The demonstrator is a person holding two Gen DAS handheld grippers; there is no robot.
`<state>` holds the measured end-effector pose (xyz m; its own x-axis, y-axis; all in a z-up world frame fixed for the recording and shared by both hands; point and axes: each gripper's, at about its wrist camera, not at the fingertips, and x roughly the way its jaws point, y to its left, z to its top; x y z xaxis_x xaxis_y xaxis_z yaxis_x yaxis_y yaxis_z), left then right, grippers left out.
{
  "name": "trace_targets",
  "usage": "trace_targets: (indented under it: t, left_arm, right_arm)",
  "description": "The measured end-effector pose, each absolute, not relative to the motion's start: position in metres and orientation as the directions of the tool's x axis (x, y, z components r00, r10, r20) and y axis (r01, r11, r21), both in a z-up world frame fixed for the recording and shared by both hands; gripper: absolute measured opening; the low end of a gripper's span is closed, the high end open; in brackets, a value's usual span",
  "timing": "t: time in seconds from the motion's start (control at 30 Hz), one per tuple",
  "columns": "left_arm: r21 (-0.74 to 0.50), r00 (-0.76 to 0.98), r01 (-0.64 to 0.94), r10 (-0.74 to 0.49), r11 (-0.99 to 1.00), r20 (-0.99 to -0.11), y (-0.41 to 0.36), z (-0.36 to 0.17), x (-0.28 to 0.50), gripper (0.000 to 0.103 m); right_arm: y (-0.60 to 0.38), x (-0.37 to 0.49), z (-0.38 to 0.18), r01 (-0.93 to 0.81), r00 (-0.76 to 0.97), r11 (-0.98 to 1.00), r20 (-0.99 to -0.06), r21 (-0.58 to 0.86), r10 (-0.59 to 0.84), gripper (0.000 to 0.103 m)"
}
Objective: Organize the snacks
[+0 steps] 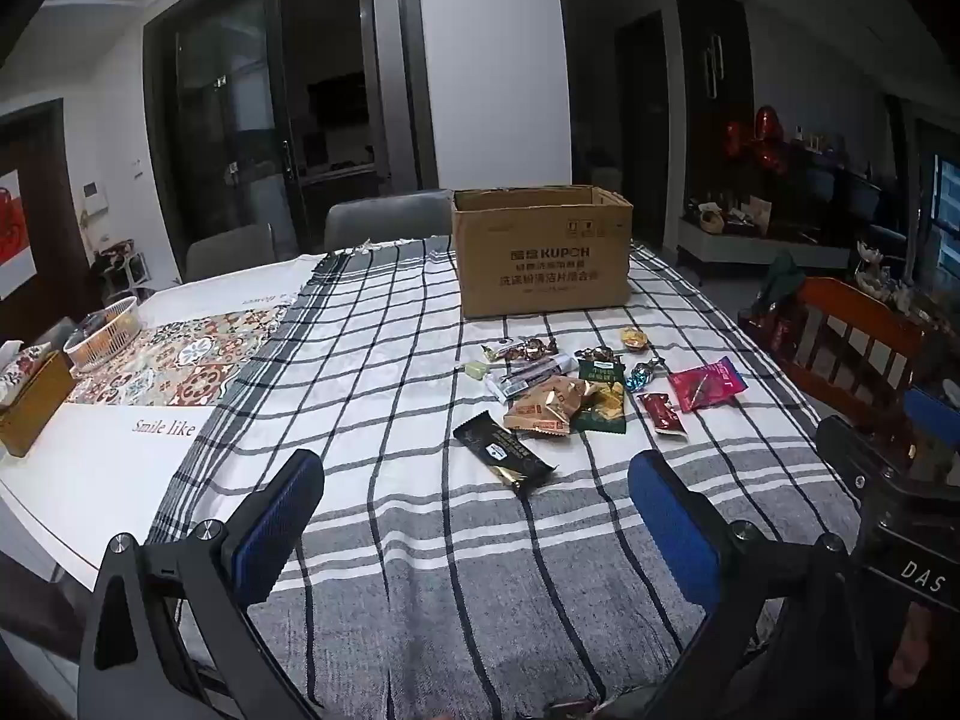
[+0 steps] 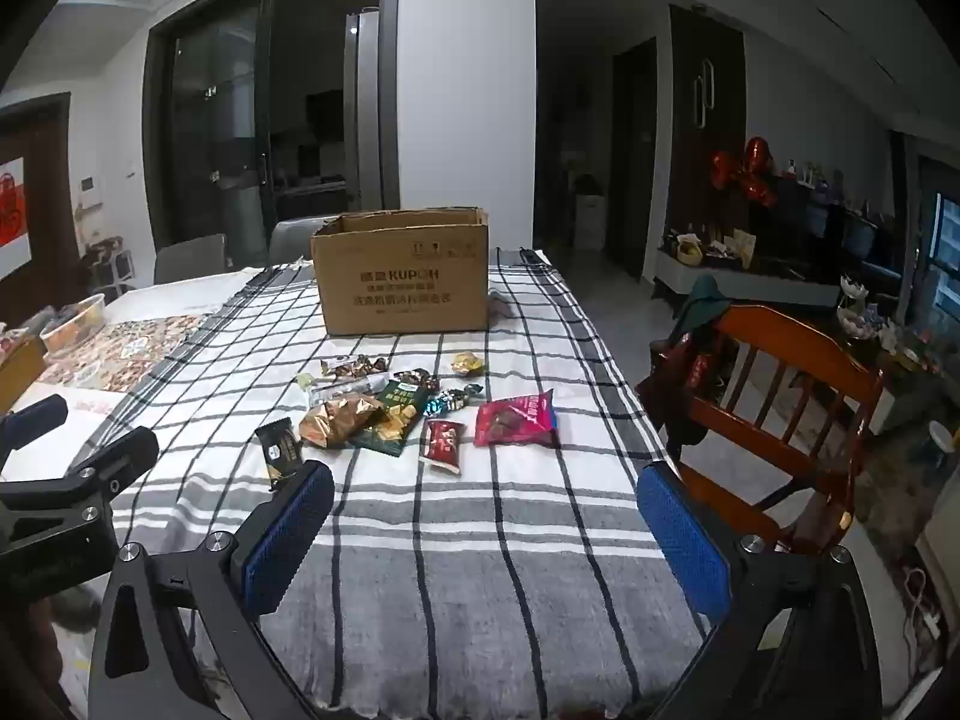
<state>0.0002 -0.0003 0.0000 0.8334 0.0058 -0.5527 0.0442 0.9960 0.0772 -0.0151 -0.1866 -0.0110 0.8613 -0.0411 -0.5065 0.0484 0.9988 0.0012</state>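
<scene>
An open cardboard box [image 1: 543, 258] [image 2: 405, 276] stands at the far end of the checked tablecloth [image 1: 390, 360] [image 2: 516, 510]. Several snack packets lie in front of it: a black bar [image 1: 503, 459] [image 2: 279, 450], a gold packet [image 1: 543, 405] [image 2: 336, 417], a green chip bag [image 1: 603, 396] [image 2: 393, 420], a small red packet [image 1: 663, 413] [image 2: 443, 443], a pink packet [image 1: 708, 384] [image 2: 516, 419]. My left gripper [image 1: 474, 516] is open and empty, short of the snacks. My right gripper [image 2: 486, 522] is open and empty, also short of them.
A wooden chair [image 2: 780, 396] [image 1: 852, 348] stands at the table's right side. A white basket [image 1: 102, 333] and a tissue box [image 1: 27, 390] sit at the left on a patterned runner [image 1: 180, 360]. Grey chairs [image 1: 384, 219] stand behind the table.
</scene>
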Motion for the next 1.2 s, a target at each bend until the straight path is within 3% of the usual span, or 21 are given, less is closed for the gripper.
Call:
trace_targets:
  t: [1.2]
  left_arm:
    - [0.074,0.841,0.035,0.010,0.997,-0.541,0.0030,-0.0004,-0.0026,0.103]
  right_arm:
    - [-0.1860,-0.0149,-0.0125,0.045,0.860,0.999,-0.508,0.003,-0.037,0.102]
